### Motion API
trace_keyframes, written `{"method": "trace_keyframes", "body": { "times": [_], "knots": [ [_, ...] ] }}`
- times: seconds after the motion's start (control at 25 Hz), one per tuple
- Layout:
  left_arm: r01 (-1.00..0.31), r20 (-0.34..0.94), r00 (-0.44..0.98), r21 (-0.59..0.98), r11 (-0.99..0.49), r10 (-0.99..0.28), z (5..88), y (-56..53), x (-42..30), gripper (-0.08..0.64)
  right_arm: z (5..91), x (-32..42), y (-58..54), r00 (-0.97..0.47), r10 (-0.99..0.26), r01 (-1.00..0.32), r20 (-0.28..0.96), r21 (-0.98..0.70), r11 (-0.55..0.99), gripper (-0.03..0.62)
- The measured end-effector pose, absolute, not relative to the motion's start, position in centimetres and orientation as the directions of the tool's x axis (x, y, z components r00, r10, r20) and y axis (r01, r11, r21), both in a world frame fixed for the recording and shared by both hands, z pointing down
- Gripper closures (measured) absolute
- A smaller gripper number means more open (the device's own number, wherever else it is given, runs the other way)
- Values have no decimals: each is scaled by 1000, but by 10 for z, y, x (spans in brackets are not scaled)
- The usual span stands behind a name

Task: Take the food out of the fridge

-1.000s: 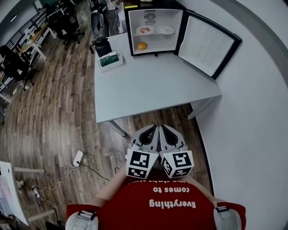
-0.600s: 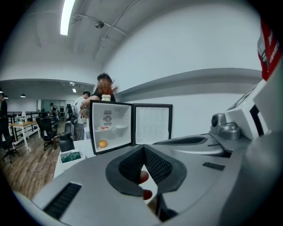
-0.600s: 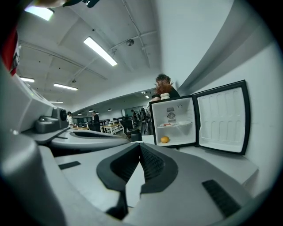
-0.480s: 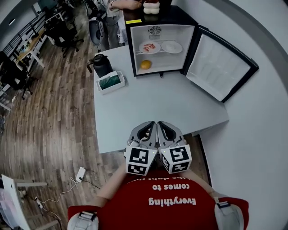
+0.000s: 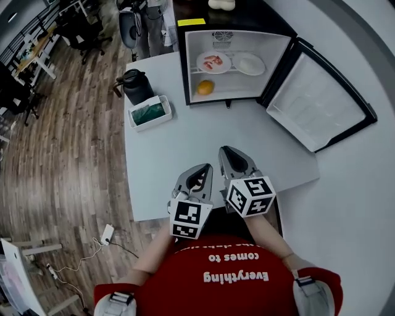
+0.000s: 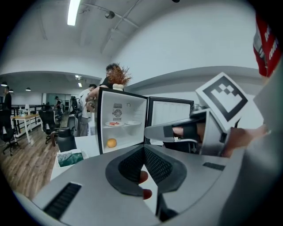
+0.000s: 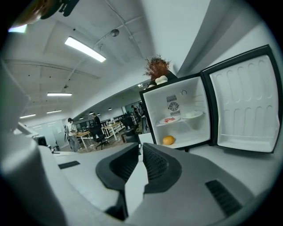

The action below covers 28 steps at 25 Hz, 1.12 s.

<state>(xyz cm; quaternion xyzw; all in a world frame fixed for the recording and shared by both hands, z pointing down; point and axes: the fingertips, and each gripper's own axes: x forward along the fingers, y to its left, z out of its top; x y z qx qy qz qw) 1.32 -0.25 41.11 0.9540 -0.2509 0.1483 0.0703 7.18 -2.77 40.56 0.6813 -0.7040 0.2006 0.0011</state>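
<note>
The small black fridge (image 5: 182,58) stands open at the table's far end, its door (image 5: 321,102) swung out to the right. On its shelf sit a plate with red food (image 5: 213,62) and a white plate (image 5: 250,63); an orange (image 5: 205,87) lies on the floor below them. Both grippers hover over the table's near edge, well short of the fridge. My left gripper (image 5: 200,170) is shut and empty. My right gripper (image 5: 229,152) is shut and empty too, a little ahead of the left. The right gripper view shows the orange (image 7: 168,140) and both plates straight ahead.
On the white table (image 5: 185,142) a black jug (image 5: 134,86) and a white tray with something green (image 5: 148,113) stand at the far left. A pale object (image 5: 220,5) sits on the fridge top. Office chairs and people are beyond, over wood floor (image 5: 55,154).
I have come up to the table: the fridge looks nearer, and both grippers have moved from over the floor to above the table's near edge. The right gripper now leads the left.
</note>
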Motion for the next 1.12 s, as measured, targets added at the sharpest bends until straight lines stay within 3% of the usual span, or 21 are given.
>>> {"method": "trace_keyframes", "body": {
  "times": [0.08,0.28,0.52,0.8,1.08,1.12],
  "knots": [
    [-503,329,826,63,-862,-458,417,-19,20,560,410,90,-49,-73,-956,-954,284,-299,-16,568],
    [-523,354,809,68,-850,-469,422,-63,40,560,427,126,-116,-173,-918,-906,356,-423,7,471],
    [-557,398,776,71,-827,-489,426,-106,52,560,433,185,-207,-205,-925,-766,319,-641,-51,466],
    [-583,450,744,75,-809,-494,441,-132,65,560,462,245,-302,-231,-947,-433,224,-895,-106,434],
    [-607,485,716,79,-791,-502,453,-150,62,560,492,279,-342,-161,-967,-259,197,-954,-151,436],
    [-610,484,714,77,-788,-506,453,-153,62,560,492,281,-344,-151,-971,-239,184,-960,-145,465]
  ]
}}
